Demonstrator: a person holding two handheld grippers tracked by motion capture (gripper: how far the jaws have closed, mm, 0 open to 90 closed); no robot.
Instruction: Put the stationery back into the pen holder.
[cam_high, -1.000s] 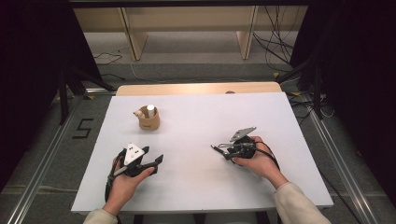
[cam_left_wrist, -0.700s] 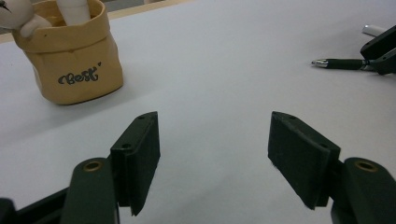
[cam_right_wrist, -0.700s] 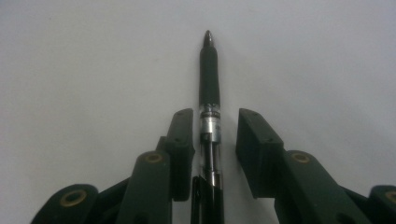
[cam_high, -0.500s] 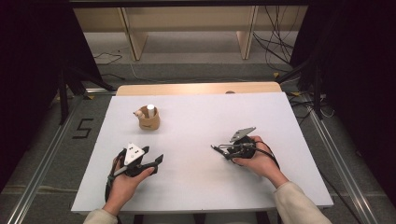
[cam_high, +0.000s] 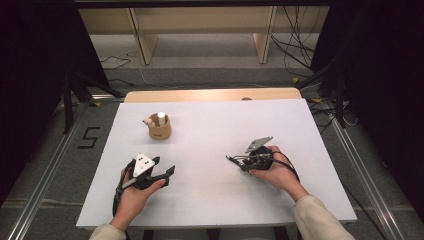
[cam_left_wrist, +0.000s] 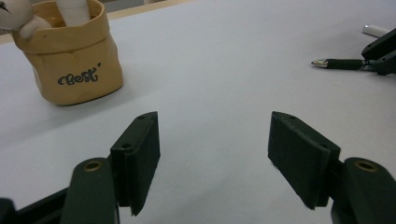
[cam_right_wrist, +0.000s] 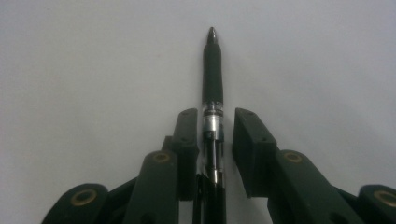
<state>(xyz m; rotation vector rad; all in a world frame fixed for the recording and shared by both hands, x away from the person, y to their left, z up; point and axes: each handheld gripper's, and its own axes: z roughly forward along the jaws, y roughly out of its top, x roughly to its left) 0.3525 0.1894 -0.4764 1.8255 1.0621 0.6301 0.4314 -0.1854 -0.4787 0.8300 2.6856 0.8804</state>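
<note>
White table (cam_high: 210, 195): pouch (cam_left_wrist: 70, 56) reads "Best"; left tongs (cam_left_wrist: 212, 154) apart; right tongs (cam_right_wrist: 215, 144) closing around pen (cam_right_wrist: 212, 74).

I read "Best" in dark script on the tan pouch (cam_left_wrist: 70, 56); a "5" marks the floor (cam_high: 88, 137).

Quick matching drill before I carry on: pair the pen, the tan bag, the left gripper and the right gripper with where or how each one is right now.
Things:
1. pen
2. tan bag
3. left gripper
4. right gripper

States:
A. jaws wide apart, nothing between them
B. stands at the far left of the table, with a white tube in it
C. jaws just closing, nearly on the pen
D. lies between two black jaws, tip pointing away

Pairs: 1-D, 2-B, 3-A, 4-C
</note>
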